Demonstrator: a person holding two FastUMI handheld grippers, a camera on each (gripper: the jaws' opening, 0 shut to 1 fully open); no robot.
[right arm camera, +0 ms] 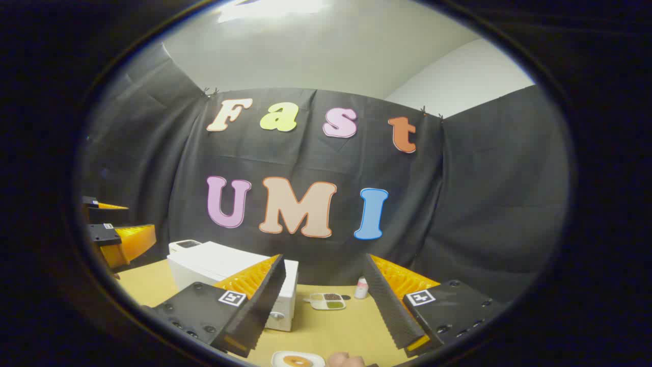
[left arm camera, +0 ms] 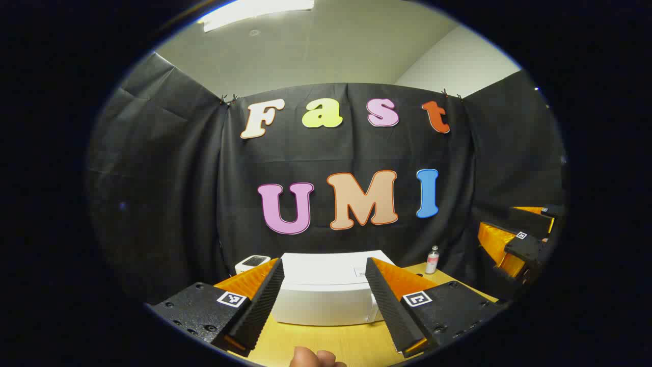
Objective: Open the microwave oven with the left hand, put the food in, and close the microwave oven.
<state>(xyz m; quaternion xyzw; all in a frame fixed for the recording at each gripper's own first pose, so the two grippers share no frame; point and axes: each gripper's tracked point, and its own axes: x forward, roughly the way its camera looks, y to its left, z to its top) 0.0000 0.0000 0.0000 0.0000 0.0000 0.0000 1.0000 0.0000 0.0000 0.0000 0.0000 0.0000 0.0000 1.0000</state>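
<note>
Wooden table (right arm camera: pixel 336 326) with shut microwave (left arm camera: pixel 326 288), bottle (left arm camera: pixel 432 259), perhaps a doughnut plate (right arm camera: pixel 298 360); both jaws apart, empty.

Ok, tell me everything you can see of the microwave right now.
The microwave is a white, smooth-sided box standing upright on the wooden table, at the black cloth wall. Its door looks closed. The right gripper view shows a round knob low on its front. A small white device sits behind its left corner. Neither gripper touches it.
</note>
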